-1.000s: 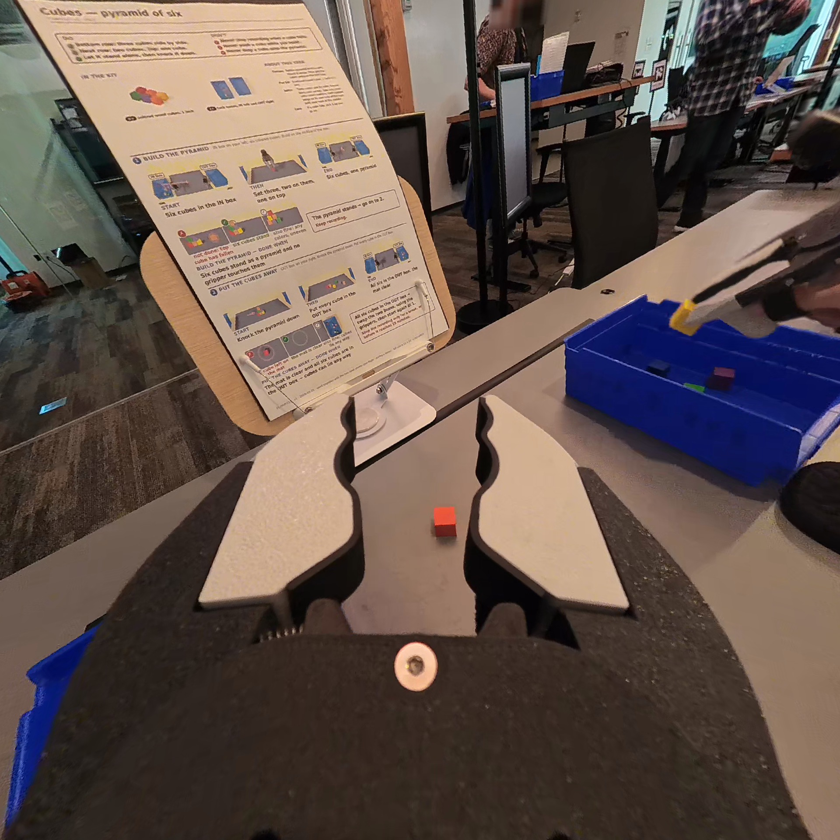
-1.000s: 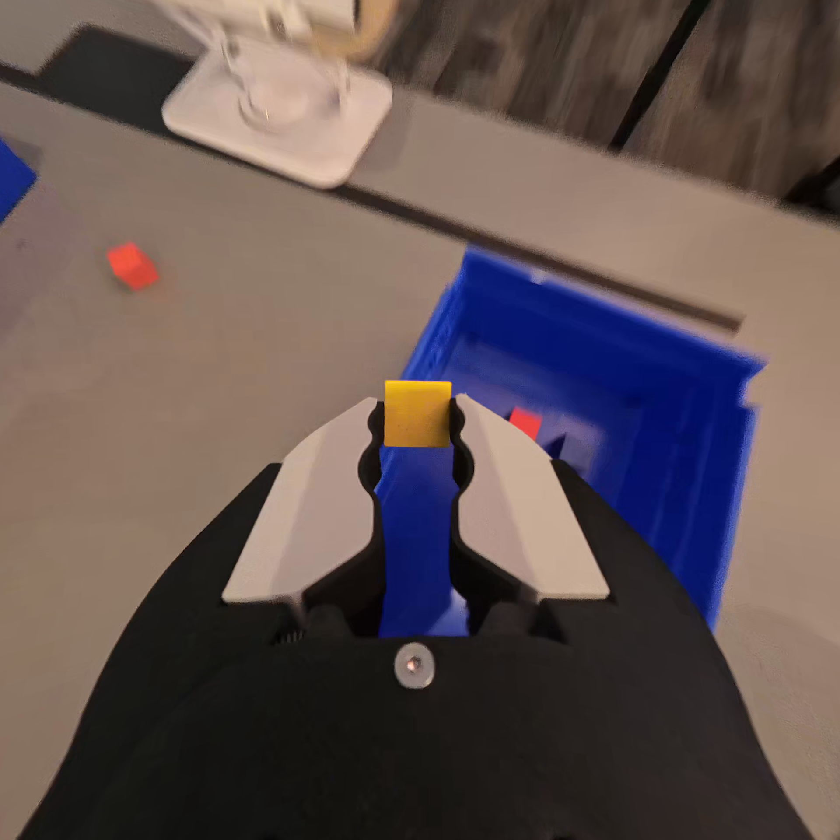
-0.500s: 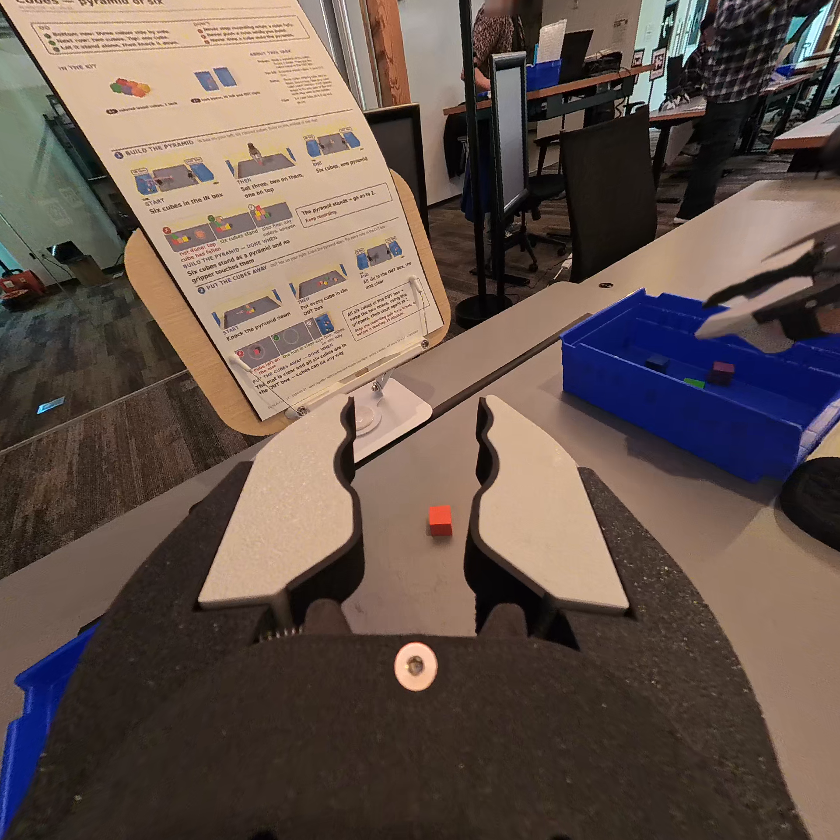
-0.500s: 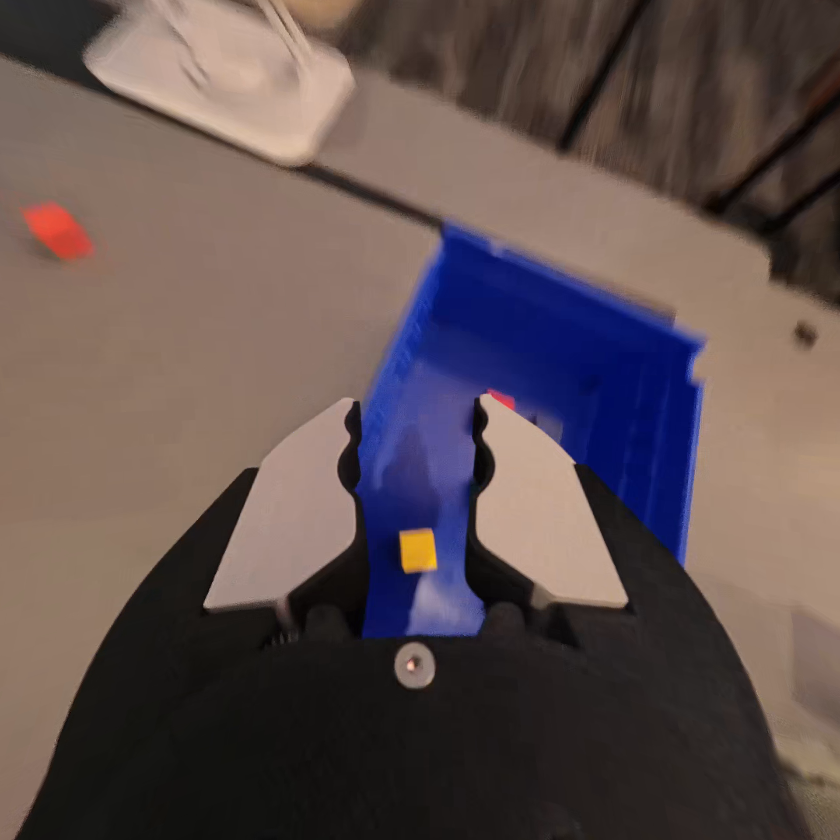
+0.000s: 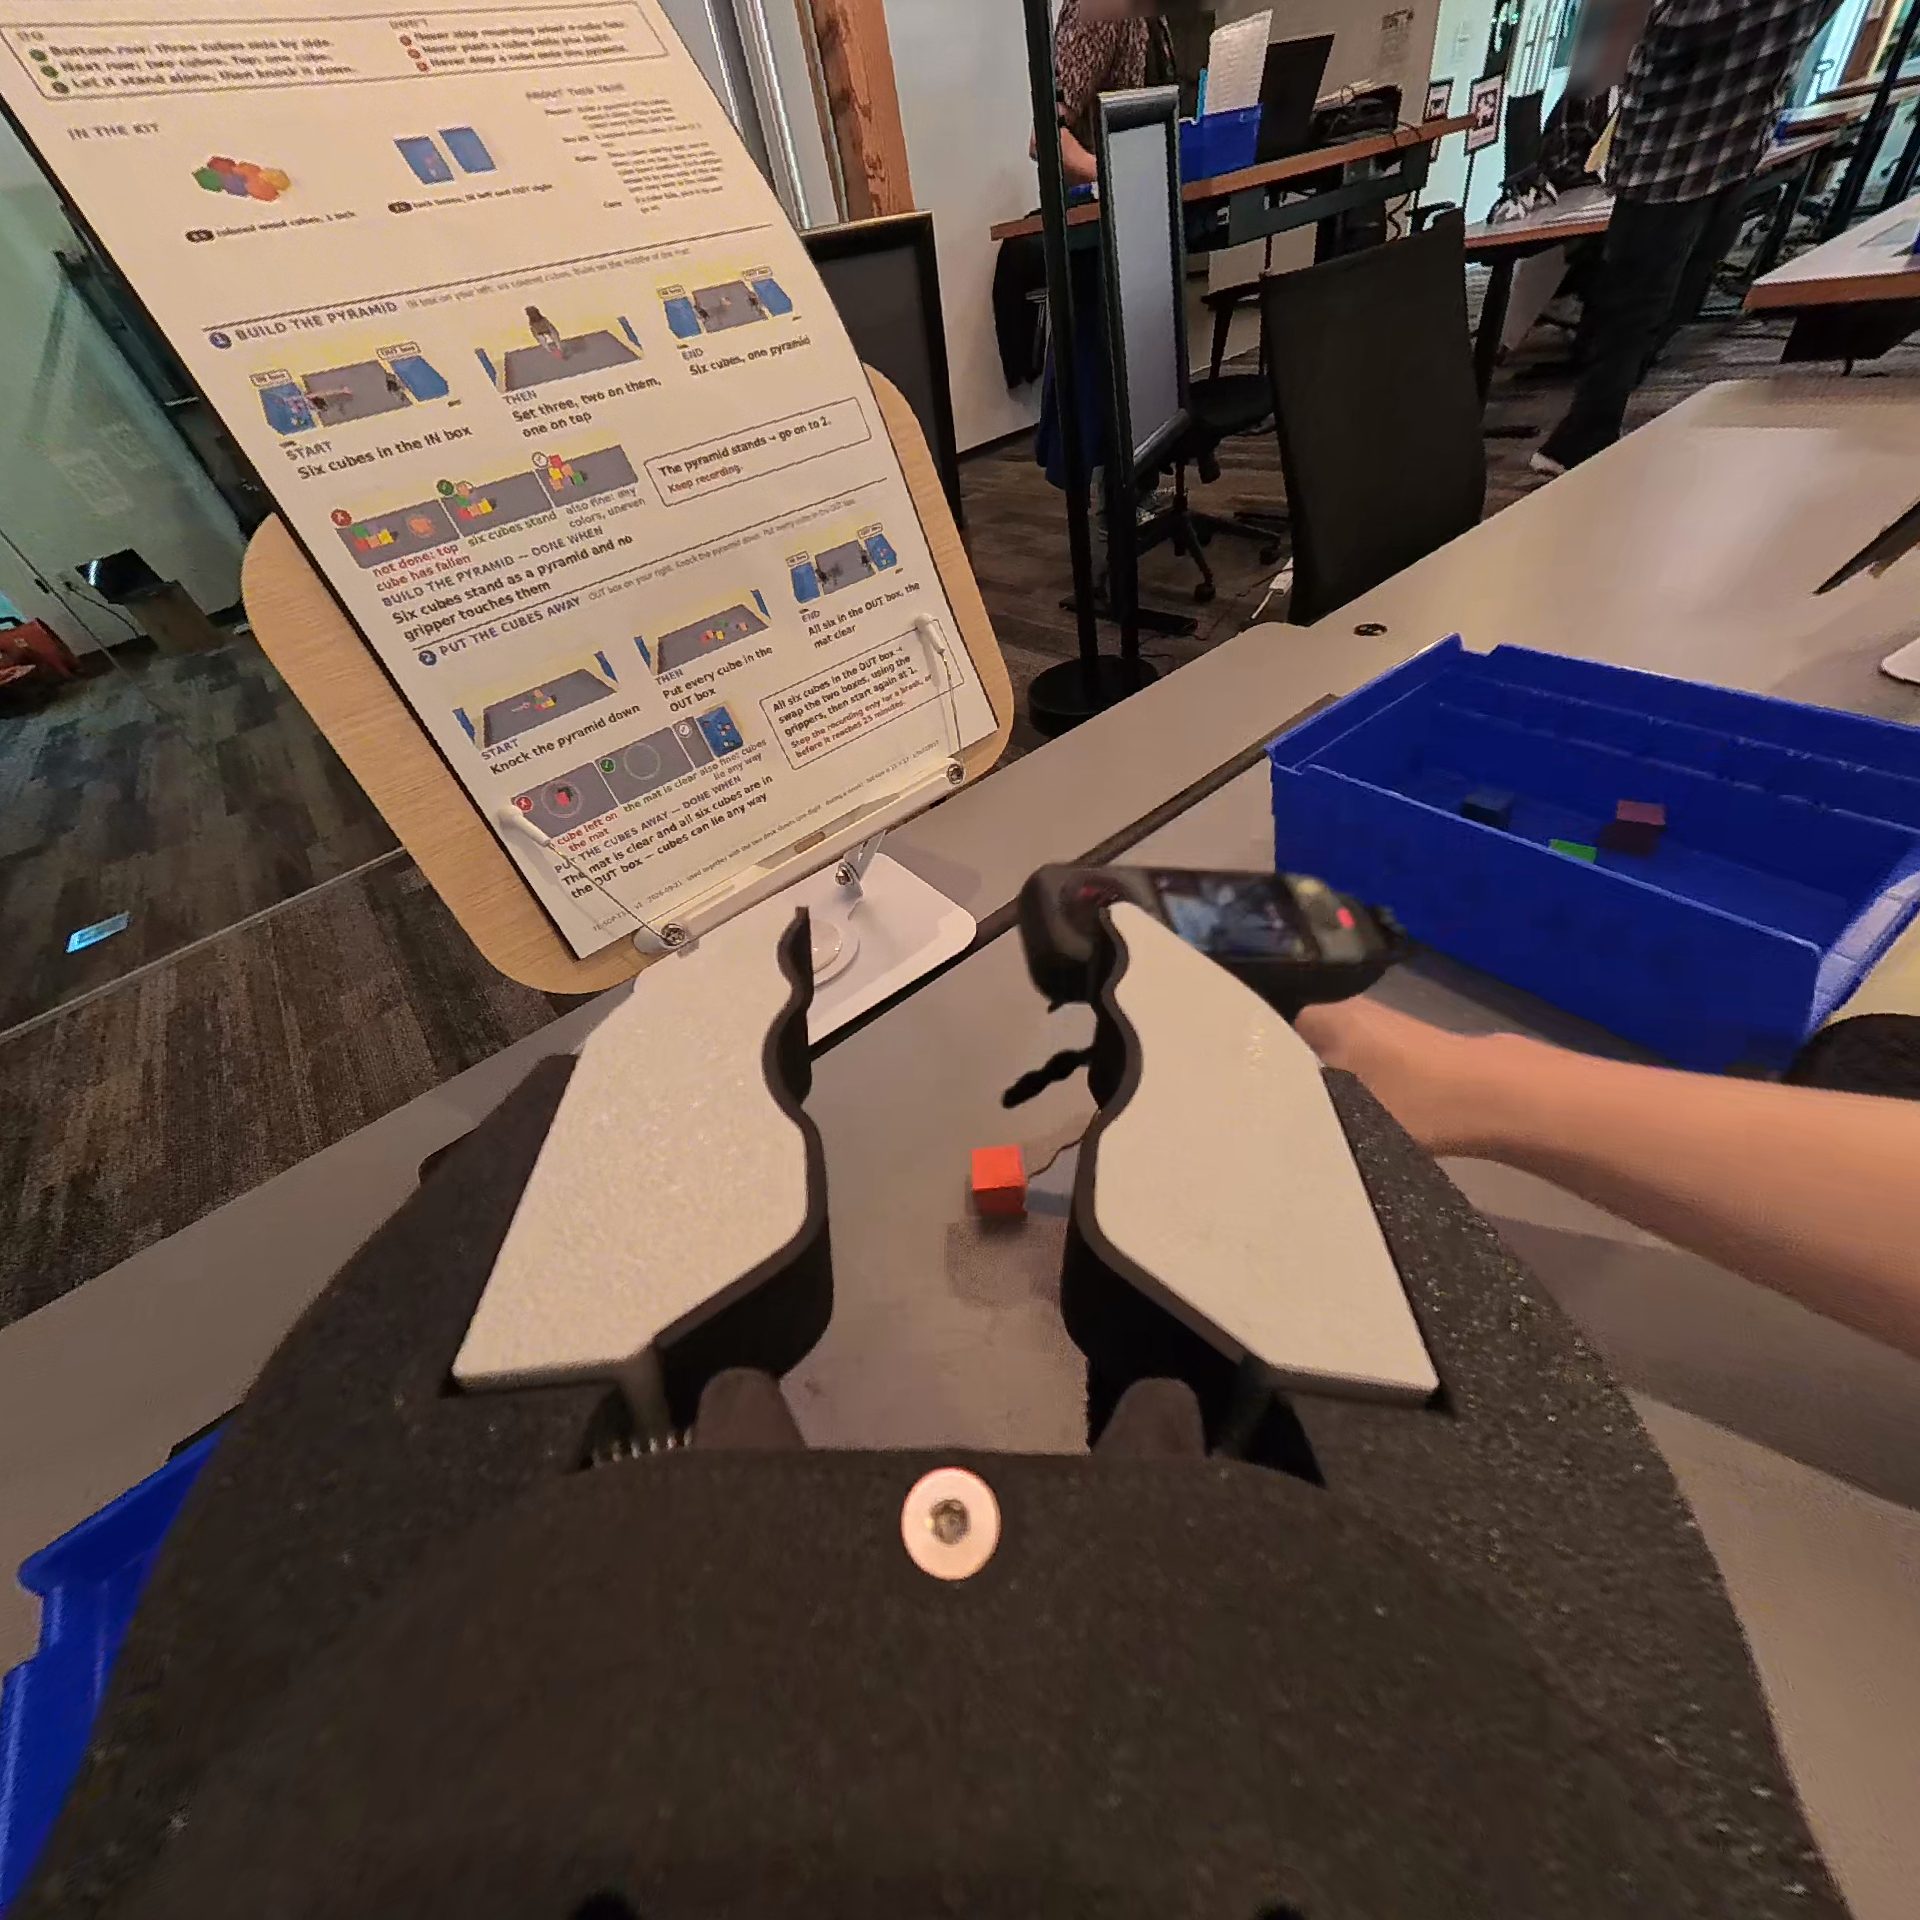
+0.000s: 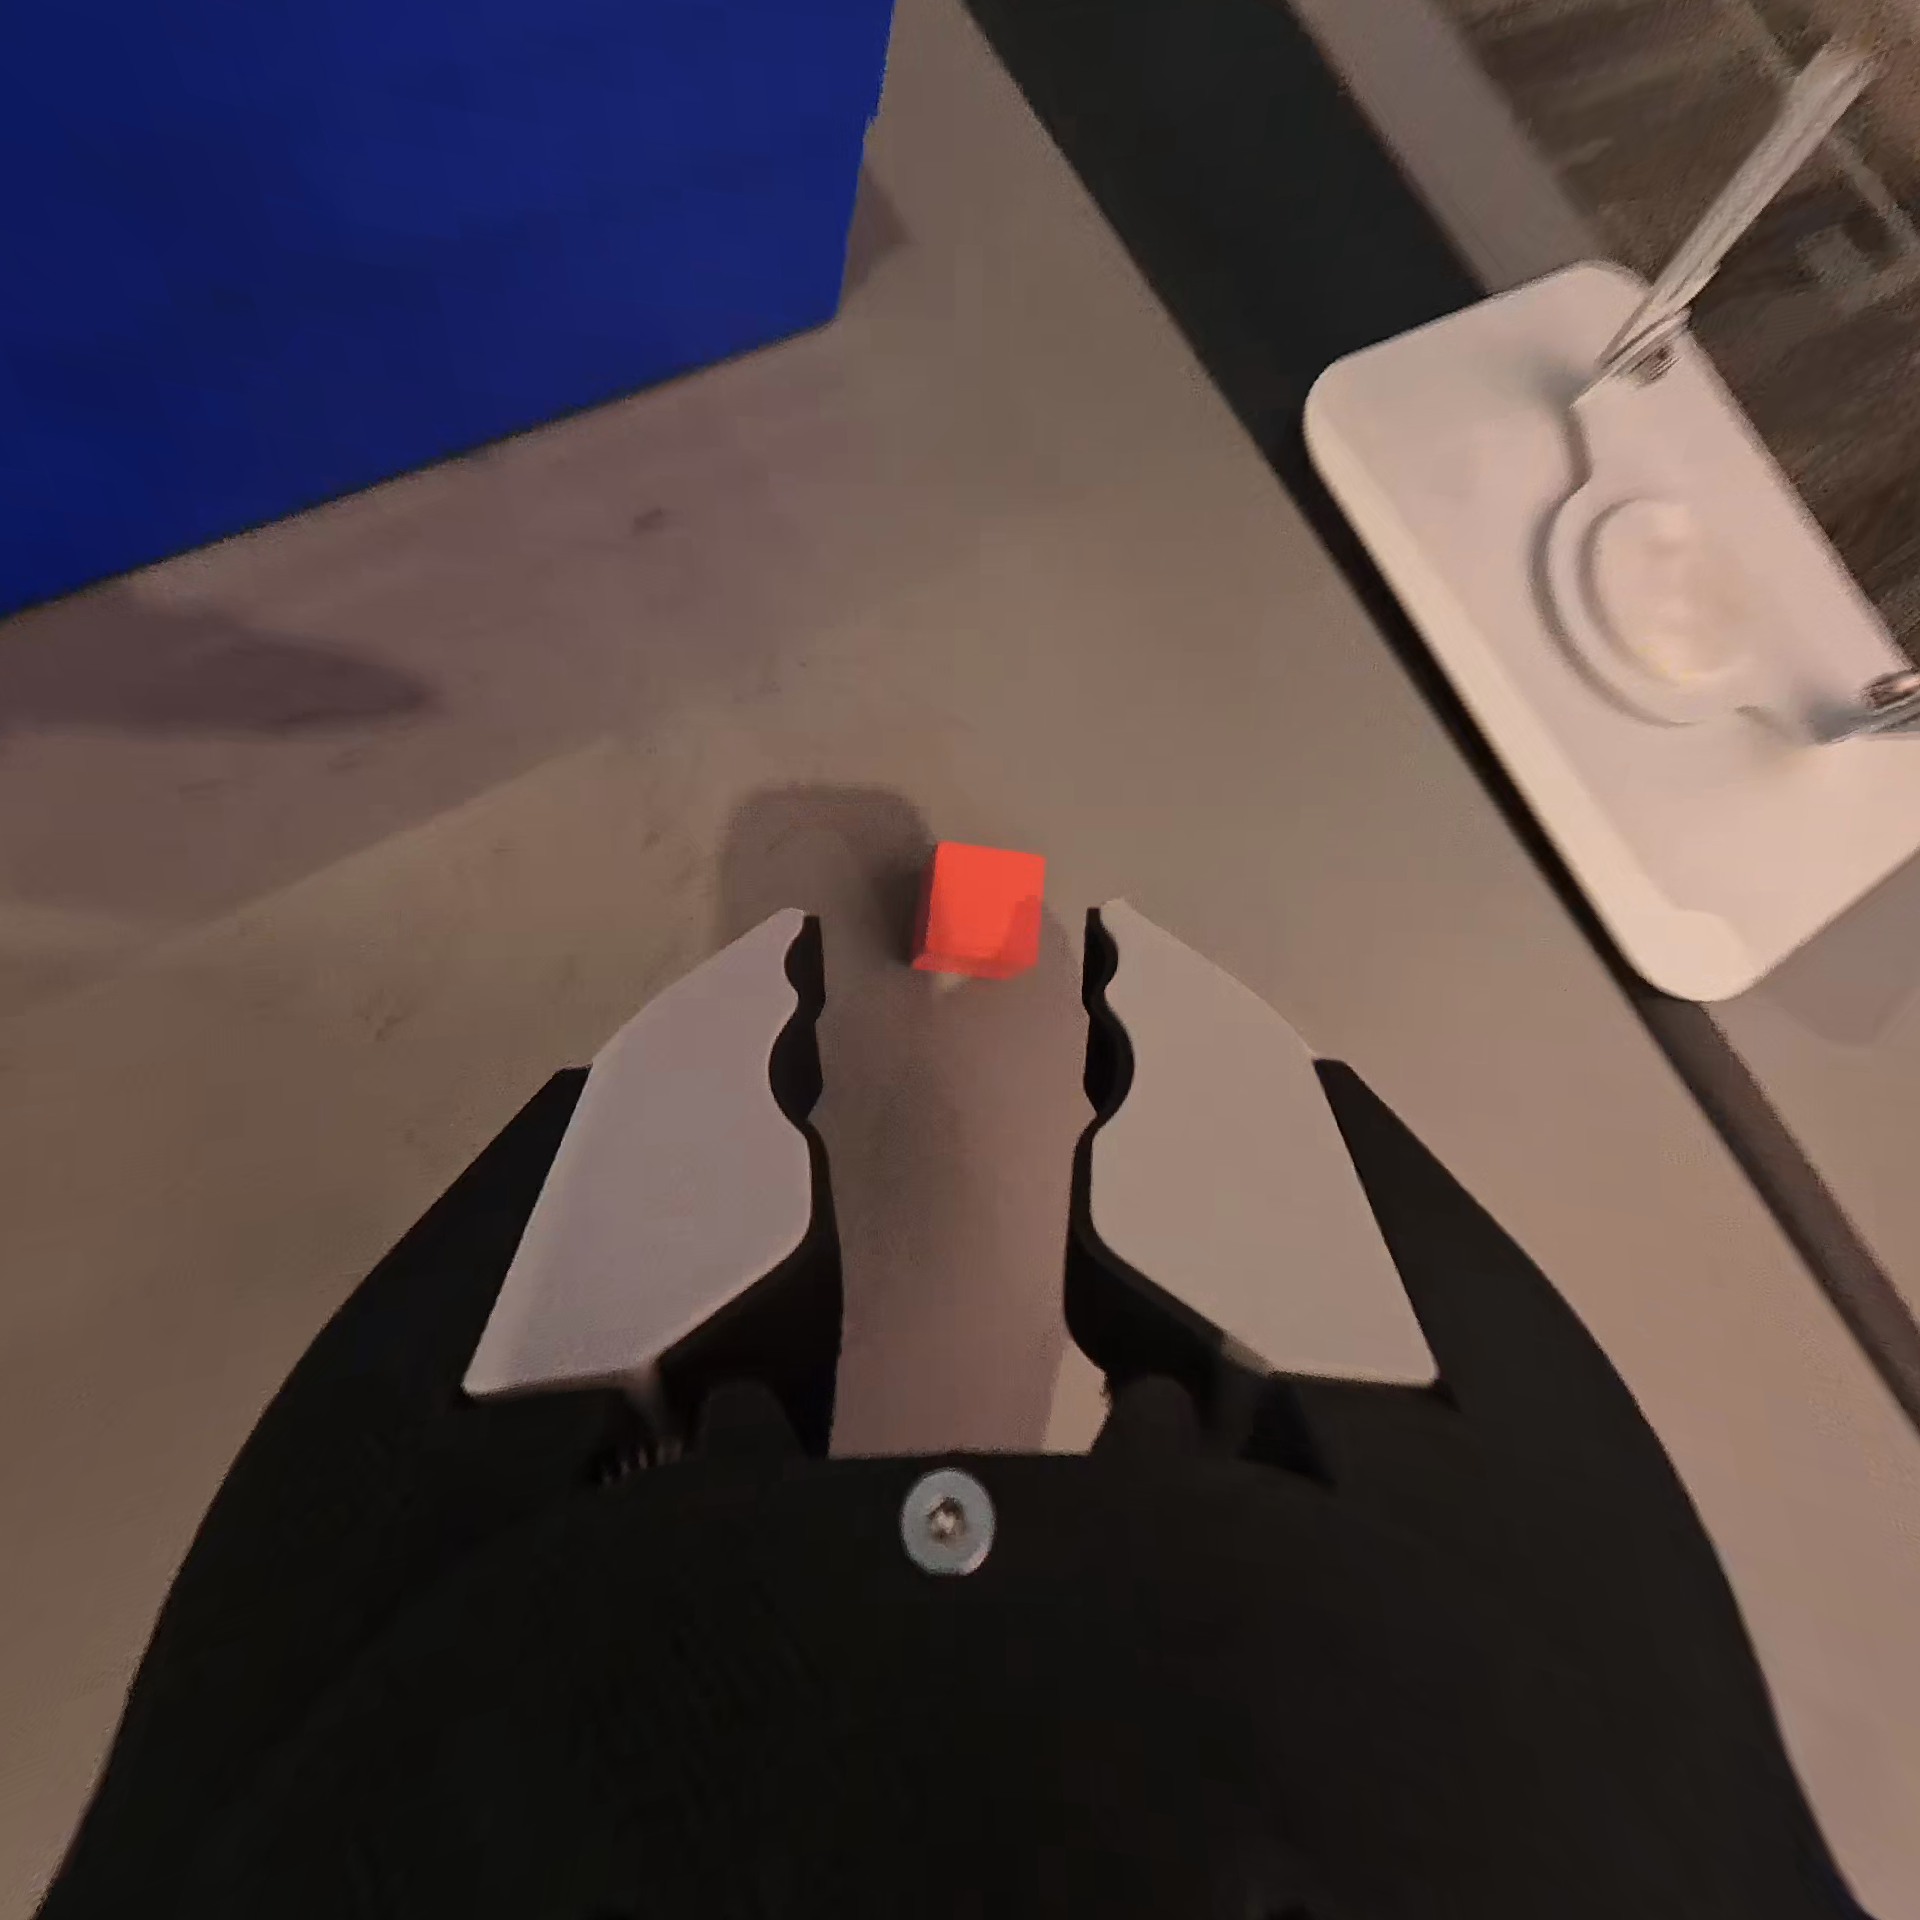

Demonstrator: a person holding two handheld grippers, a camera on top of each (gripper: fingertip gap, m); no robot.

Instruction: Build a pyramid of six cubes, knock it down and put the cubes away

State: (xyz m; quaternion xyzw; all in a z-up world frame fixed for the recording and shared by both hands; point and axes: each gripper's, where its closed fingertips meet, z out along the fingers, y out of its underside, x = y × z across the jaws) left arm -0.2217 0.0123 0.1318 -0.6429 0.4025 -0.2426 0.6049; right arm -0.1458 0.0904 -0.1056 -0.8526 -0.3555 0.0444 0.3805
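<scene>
Right wrist view: the right hand-held gripper (image 6: pixel 948 940) points down at the desk (image 6: pixel 416 935), fingers spread, with the red cube (image 6: pixel 977 914) on the desk just past the tips, untouched. Left wrist view: the left hand-held gripper (image 5: pixel 940 997) hangs level with fingers spread and nothing between them, the cube below. A forearm (image 5: pixel 1621 1143) reaches in from the right. Far right, the blue bin (image 5: pixel 1558 935) holds other cubes.

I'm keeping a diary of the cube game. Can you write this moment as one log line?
phase: putting cubes away | right hand-held gripper: open, nearing red cube | left hand-held gripper: open, idle | blue box: holds cubes
</scene>
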